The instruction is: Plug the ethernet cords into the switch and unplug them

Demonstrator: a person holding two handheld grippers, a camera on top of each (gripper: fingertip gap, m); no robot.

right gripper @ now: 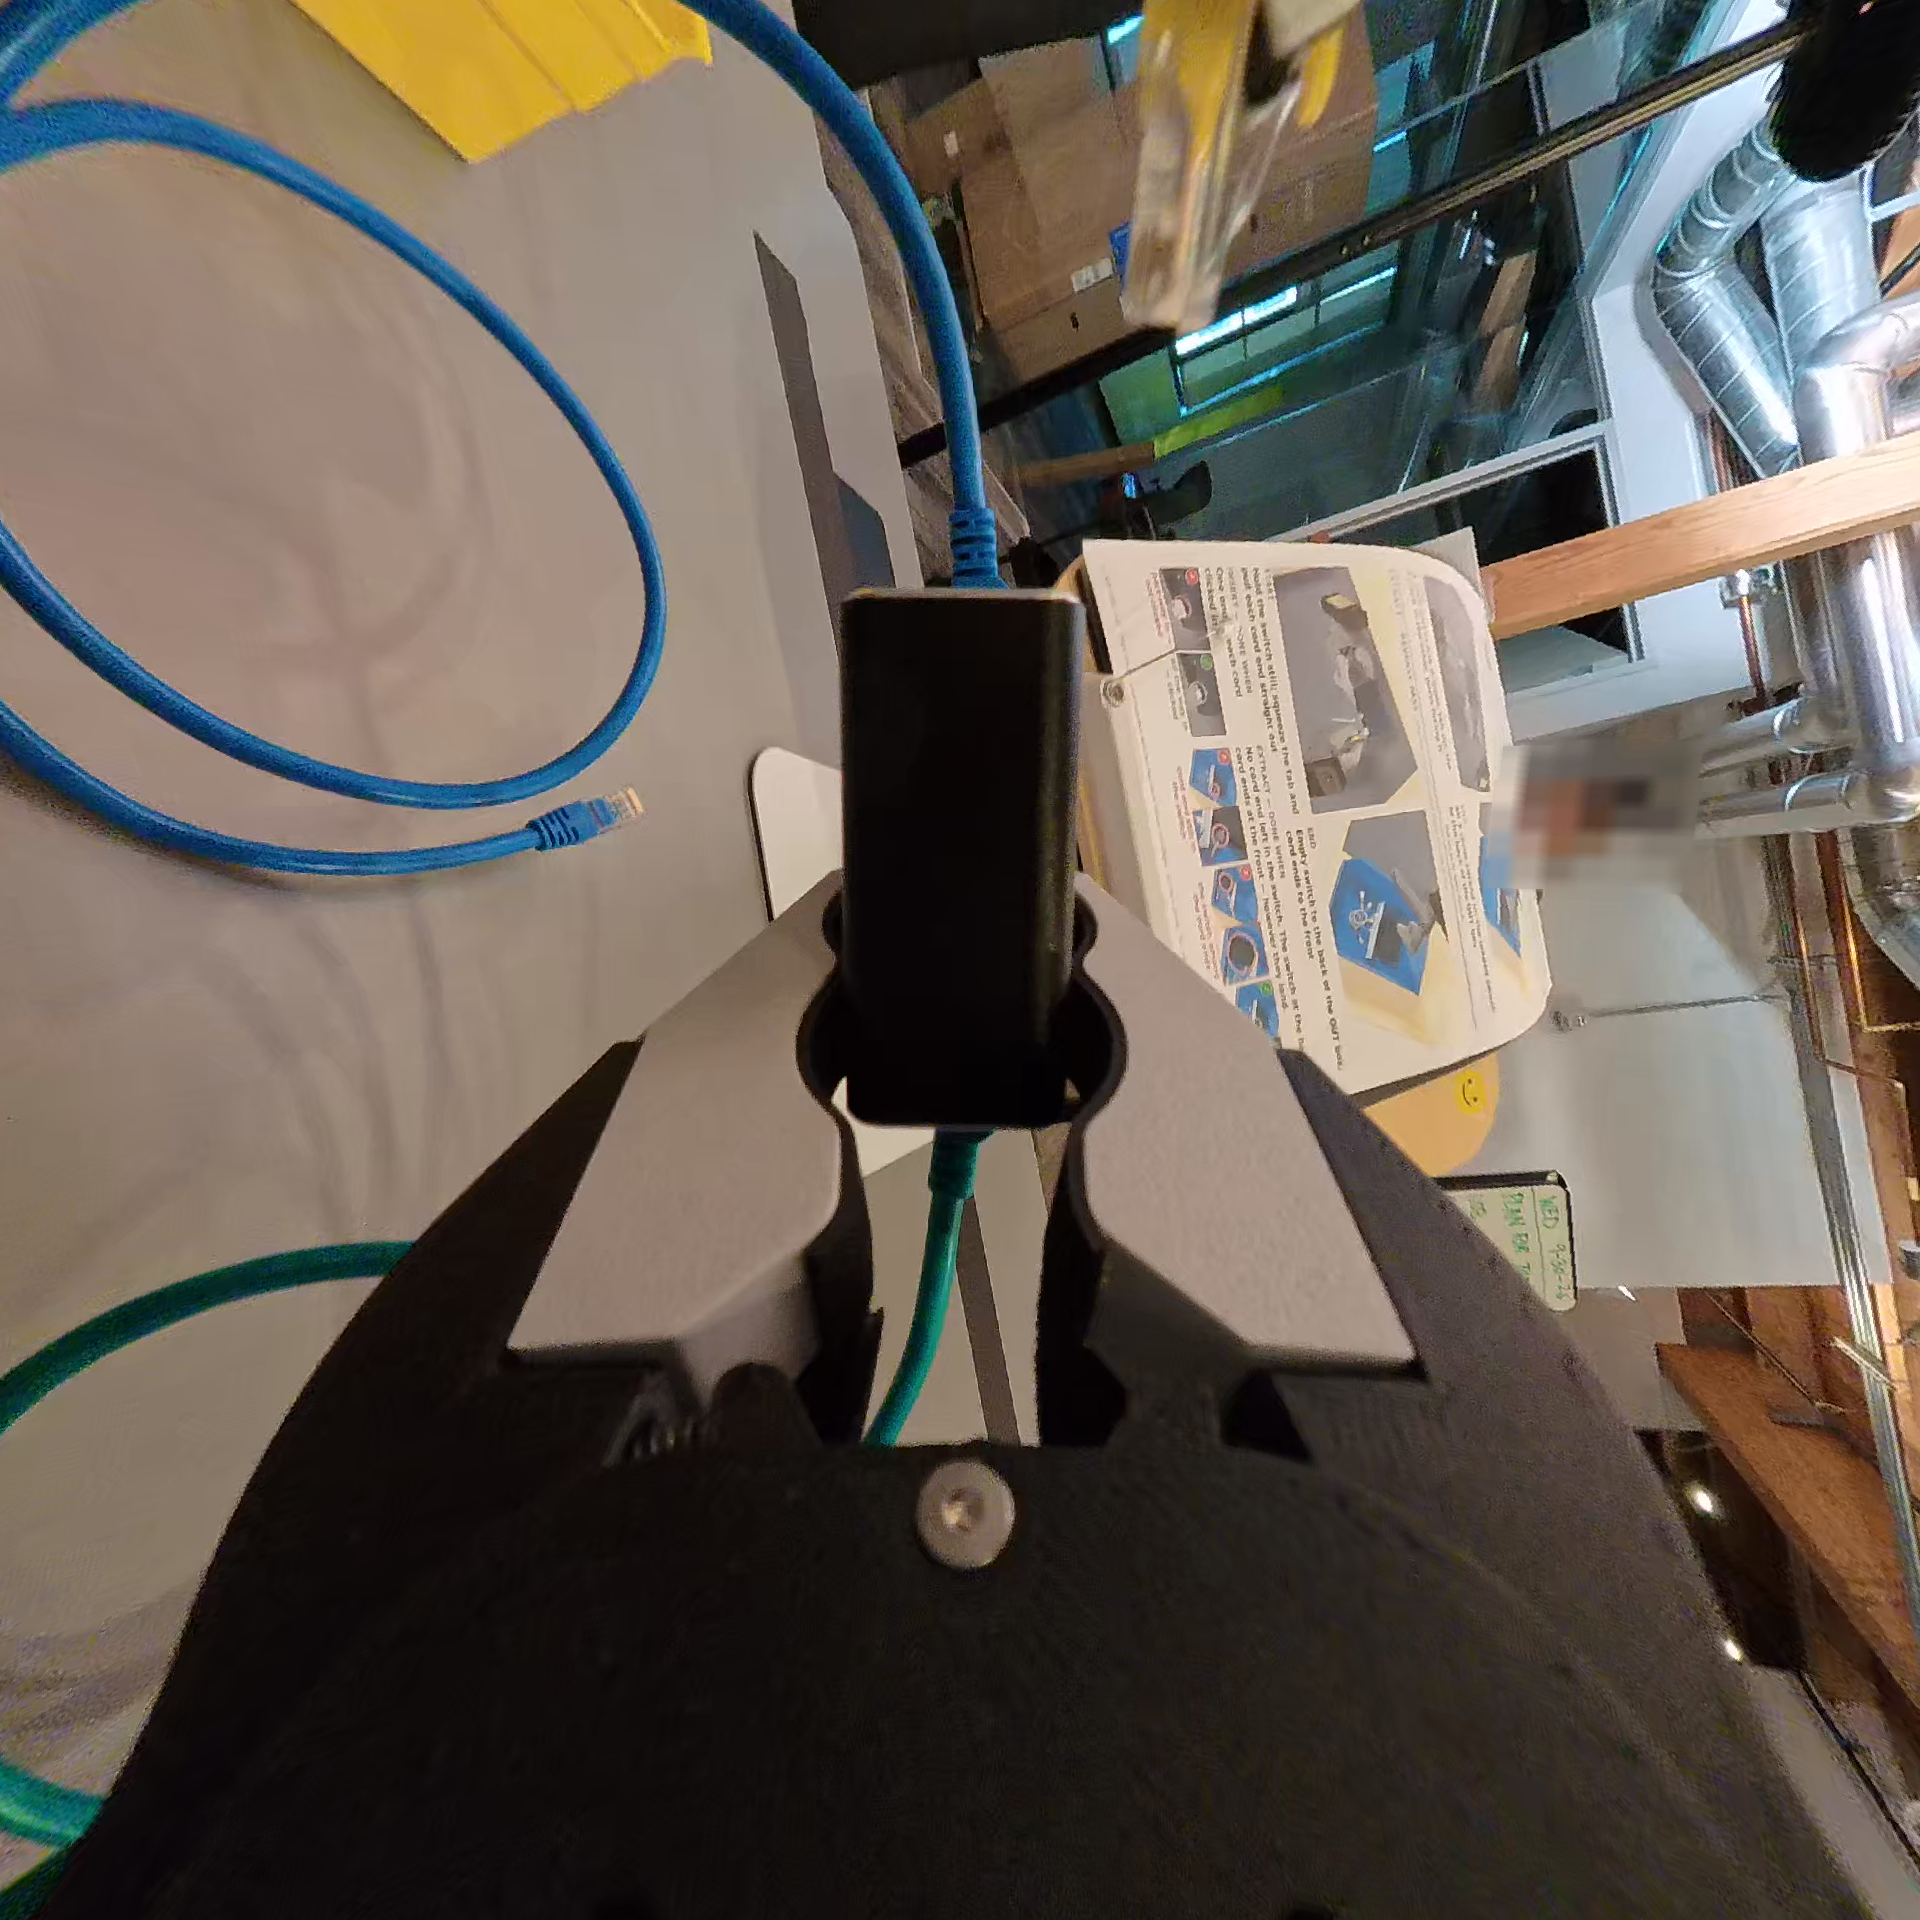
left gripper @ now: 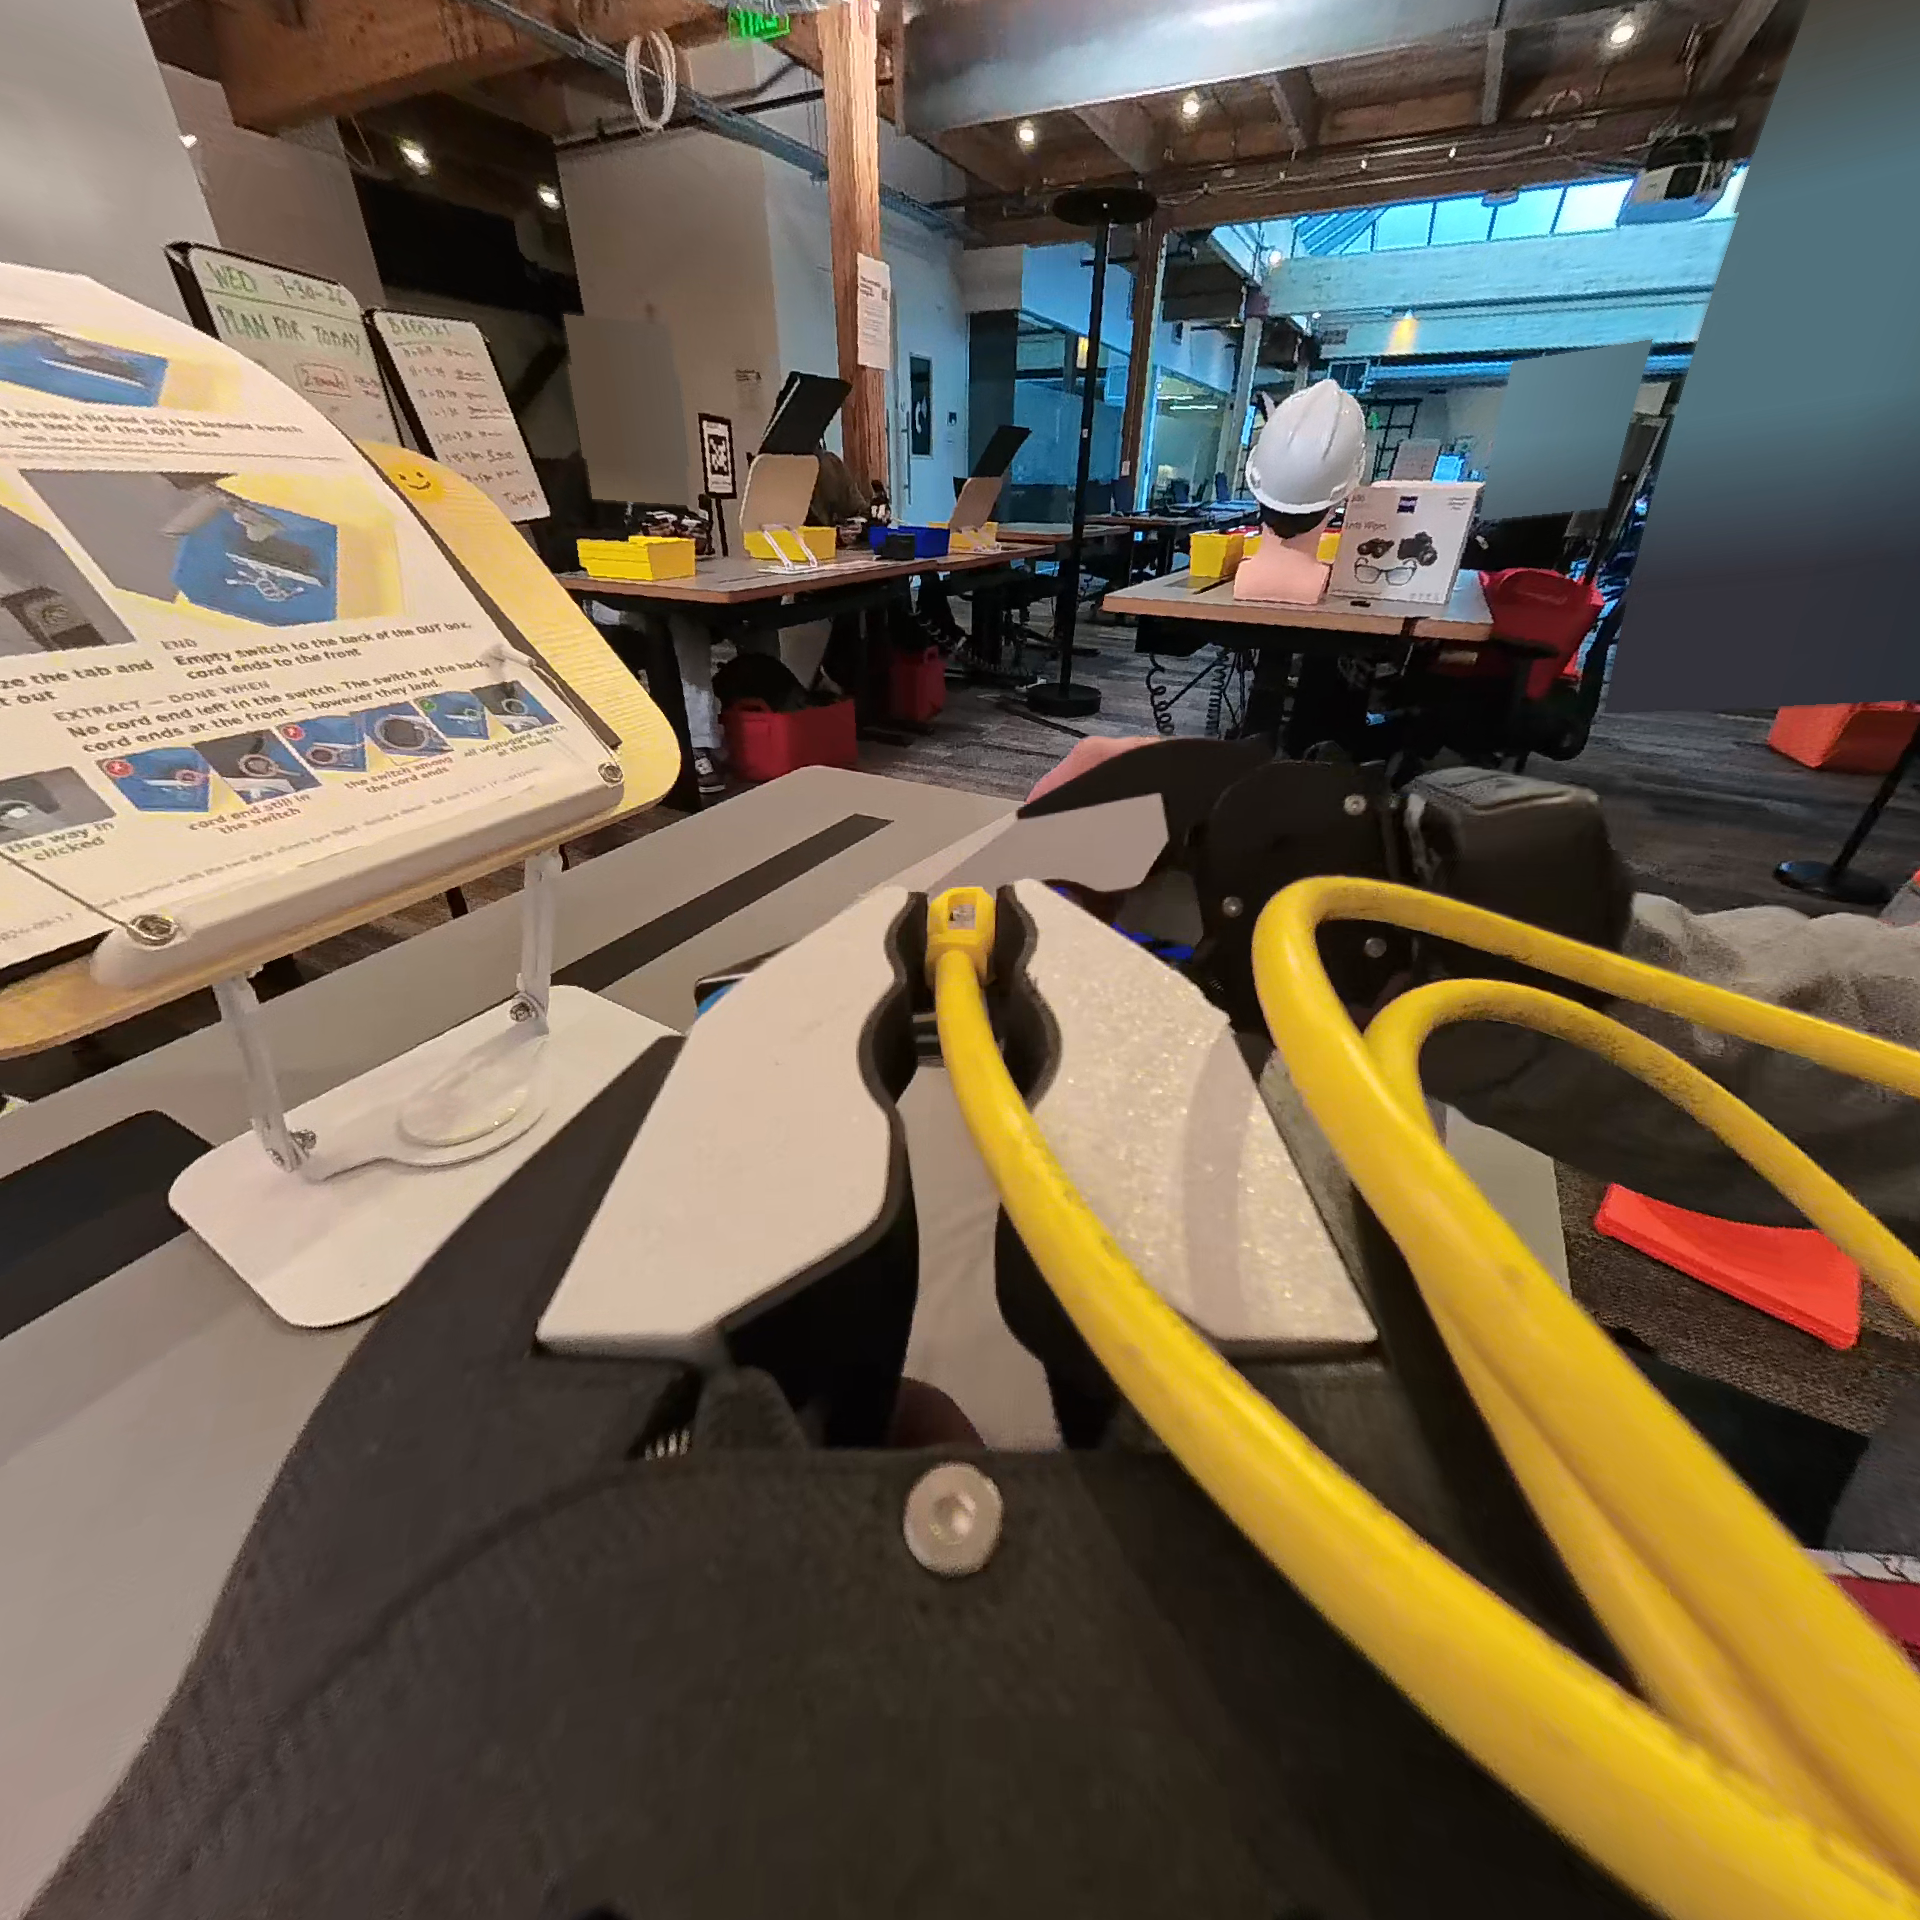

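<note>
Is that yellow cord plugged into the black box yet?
No. The yellow cord's plug is pinched in the left gripper, apart from the switch in the right gripper.

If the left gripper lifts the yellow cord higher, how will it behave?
The yellow cord probably stays springy: it holds wide loops. Being clamped at the plug by the left gripper, its loops would likely swing and trail behind.

You see printed writing on the instruction sheet (left gripper: 260, 665) clipped to its stand. Handwriting covers two whiteboards (left gripper: 312, 343) behind; a white box (left gripper: 1403, 540) also bears print.
</note>
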